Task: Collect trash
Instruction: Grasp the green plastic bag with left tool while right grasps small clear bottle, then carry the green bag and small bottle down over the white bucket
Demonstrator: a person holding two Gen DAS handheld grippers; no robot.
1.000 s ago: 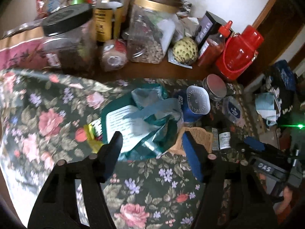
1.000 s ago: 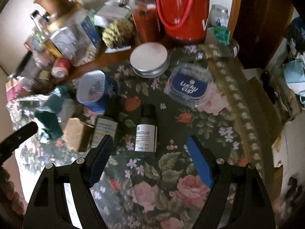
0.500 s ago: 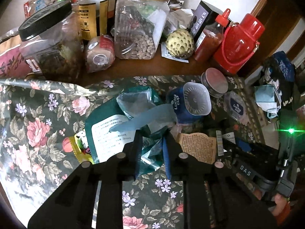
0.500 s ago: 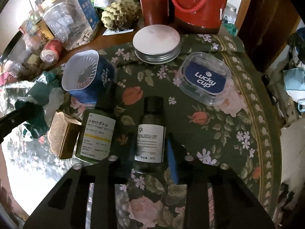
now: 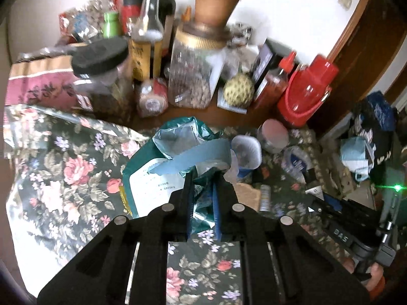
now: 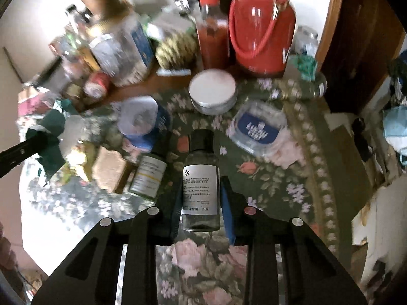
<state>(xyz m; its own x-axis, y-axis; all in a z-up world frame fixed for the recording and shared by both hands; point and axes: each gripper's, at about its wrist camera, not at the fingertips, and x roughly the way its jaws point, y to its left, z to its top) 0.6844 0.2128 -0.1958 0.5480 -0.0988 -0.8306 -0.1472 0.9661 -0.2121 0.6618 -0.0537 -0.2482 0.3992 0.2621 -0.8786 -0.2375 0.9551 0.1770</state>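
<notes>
Grip, left: left gripper (image 5: 202, 188) had its jaws clamped on a crumpled teal foil bag with a white label (image 5: 162, 172), above the flowered dark-green tablecloth (image 5: 76, 167).
Grip, right: right gripper (image 6: 201, 200) had its jaws clamped on a small clear bottle with a black cap and white label (image 6: 201, 178).
Hidden: the bag's lower edge sat behind the fingers.
Blurred: jars and bottles at the far side, labels unreadable.
Cut off: a second small bottle with a yellow-striped label (image 6: 150, 175), left of the held one, partly behind the gripper.
</notes>
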